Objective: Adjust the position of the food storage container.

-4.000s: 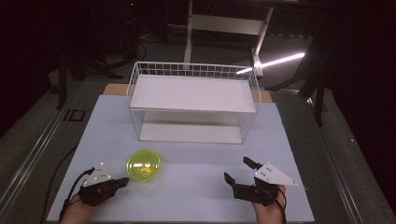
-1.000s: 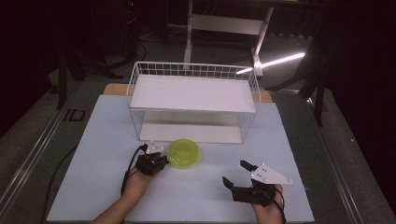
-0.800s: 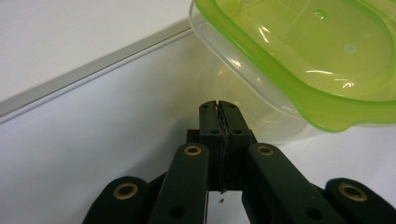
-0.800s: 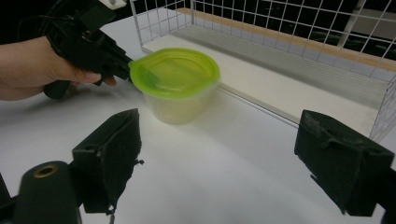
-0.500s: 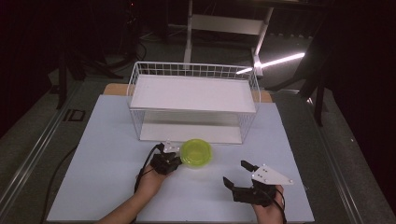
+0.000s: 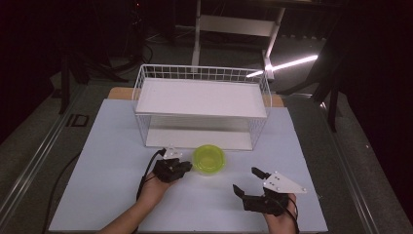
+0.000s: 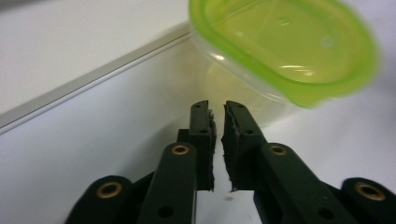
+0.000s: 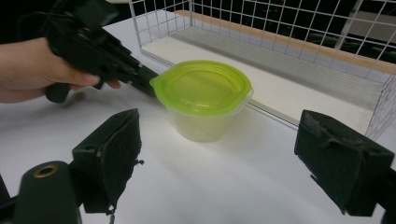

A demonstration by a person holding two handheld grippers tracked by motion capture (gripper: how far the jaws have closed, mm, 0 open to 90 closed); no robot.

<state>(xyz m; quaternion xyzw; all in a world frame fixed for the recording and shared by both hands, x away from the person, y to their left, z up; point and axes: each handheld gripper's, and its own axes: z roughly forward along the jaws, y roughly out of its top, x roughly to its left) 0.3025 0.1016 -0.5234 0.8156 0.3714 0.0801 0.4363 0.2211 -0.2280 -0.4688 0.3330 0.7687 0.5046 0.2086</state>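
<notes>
A clear tub with a lime-green lid (image 6: 208, 159) stands on the white table just in front of the wire rack. My left gripper (image 6: 187, 167) lies at its left side, tips close to the tub's wall. In the left gripper view its jaws (image 7: 217, 109) have just been opening and show a narrow gap with nothing between them, the tub (image 7: 285, 51) just beyond the tips. My right gripper (image 6: 246, 180) rests near the front edge, wide open and bare. The right gripper view has the tub (image 8: 201, 91) ahead of its spread jaws (image 8: 224, 140), with the left gripper (image 8: 140, 74) at the lid's rim.
A white wire rack (image 6: 200, 115) with a flat upper shelf and a low bottom board (image 7: 70, 46) stands at the middle back of the table (image 6: 107, 161). Its wire wall (image 8: 280, 28) rises right behind the tub. Cables trail from both grippers toward the front edge.
The left gripper carried the tub from the front left to the right and toward the rack. The tub now stands on the table and the jaws have parted from it. The right gripper stayed put.
</notes>
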